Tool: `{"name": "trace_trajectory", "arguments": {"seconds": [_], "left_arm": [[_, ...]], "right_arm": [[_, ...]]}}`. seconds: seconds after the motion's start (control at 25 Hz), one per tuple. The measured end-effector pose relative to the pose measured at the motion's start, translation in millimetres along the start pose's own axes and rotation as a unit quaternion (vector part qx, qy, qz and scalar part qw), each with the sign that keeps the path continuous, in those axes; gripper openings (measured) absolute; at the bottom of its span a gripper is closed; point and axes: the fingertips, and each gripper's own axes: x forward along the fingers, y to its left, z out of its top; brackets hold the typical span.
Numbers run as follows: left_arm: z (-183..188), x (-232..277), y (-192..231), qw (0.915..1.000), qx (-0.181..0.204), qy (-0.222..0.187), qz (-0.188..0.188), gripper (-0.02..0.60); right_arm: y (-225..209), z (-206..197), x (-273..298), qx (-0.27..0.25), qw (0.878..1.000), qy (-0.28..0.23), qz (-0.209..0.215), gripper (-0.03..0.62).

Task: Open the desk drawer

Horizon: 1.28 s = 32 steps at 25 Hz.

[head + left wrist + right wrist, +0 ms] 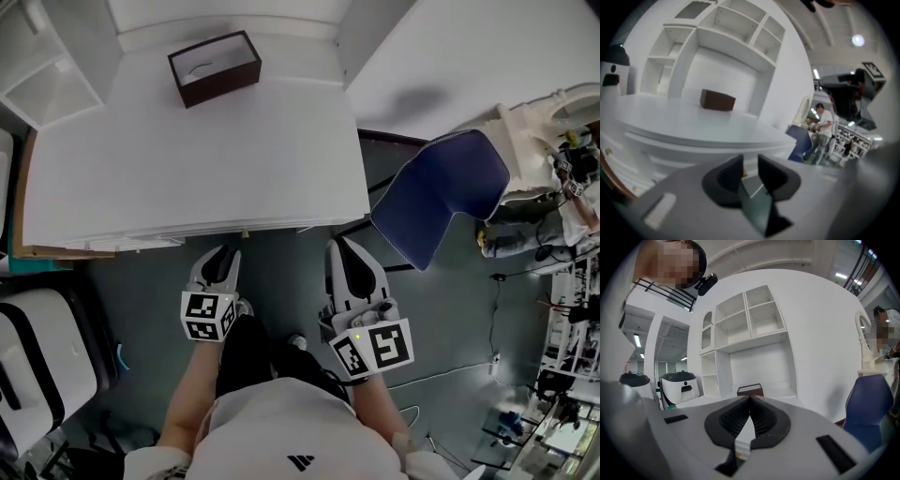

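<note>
- Head view: both grippers are held below the front edge of the white desk [187, 159], with the person's legs beneath them; the task is judged to be at its very start.
- The left gripper [223, 253] is seen in its own view with the jaws set narrowly apart. Nothing is gripped between them.
- Through that gap a small brass-coloured knob [744, 175] is seen, just ahead of the jaw tips and not touched. It is taken to be the drawer pull.
- The drawer front [679, 151] lies ahead of the left jaws and to their left, under the desktop. It appears flush and closed.
- The right gripper [345, 248] is shown in its own view with the jaw tips brought together and nothing held. A brown box [750, 390] on the desktop is seen just above the tips, far beyond them.
- A blue chair [436, 192] stands to the right of the right jaws, well apart.
- Nothing is done yet, as far as is shown: the knob remains to be closed on and the drawer to be pulled out toward the person.
</note>
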Motion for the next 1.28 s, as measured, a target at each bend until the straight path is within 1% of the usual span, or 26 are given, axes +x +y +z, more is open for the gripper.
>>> {"name": "trace_trajectory", "arguments": {"seconds": [0.16, 0.28, 0.44, 0.64, 0.88, 1.0, 1.04, 1.28], "left_arm": [[-18.0, 21.8, -1.9, 0.9996, -0.001, 0.028, -0.009, 0.11], [-31.2, 37.4, -1.4, 0.9988, -0.001, 0.049, -0.007, 0.119], [-44.4, 55.5, 3.4, 0.9976, -0.001, 0.07, 0.002, 0.121], [-57.7, 76.6, 4.8, 0.9952, 0.022, 0.095, 0.012, 0.129], [-71.1, 93.7, 12.2, 0.9922, 0.03, 0.117, 0.033, 0.133], [-71.8, 98.2, 13.8, 0.9922, 0.021, 0.117, 0.038, 0.128], [-71.1, 98.5, 14.6, 0.9923, 0.014, 0.116, 0.042, 0.089], [-71.7, 97.8, 16.1, 0.9918, -0.009, 0.117, 0.05, 0.081]], "right_arm": [[-7.9, -1.1, -8.9, 0.0, 1.0, 0.006, -0.02, 0.002], [-14.7, -1.0, -15.9, -0.001, 0.999, 0.009, -0.036, 0.002], [-23.6, 1.3, -25.1, -0.001, 0.998, 0.008, -0.056, 0.002], [-35.4, 5.9, -35.0, -0.001, 0.997, 0.007, -0.078, 0.002], [-43.0, 4.8, -44.7, -0.005, 0.995, 0.012, -0.095, 0.002], [-45.1, 3.6, -47.7, -0.008, 0.995, 0.016, -0.098, 0.002], [-45.4, 3.8, -48.7, -0.01, 0.995, 0.016, -0.098, 0.002], [-44.5, 4.4, -52.1, -0.013, 0.995, 0.013, -0.094, 0.002]]}}
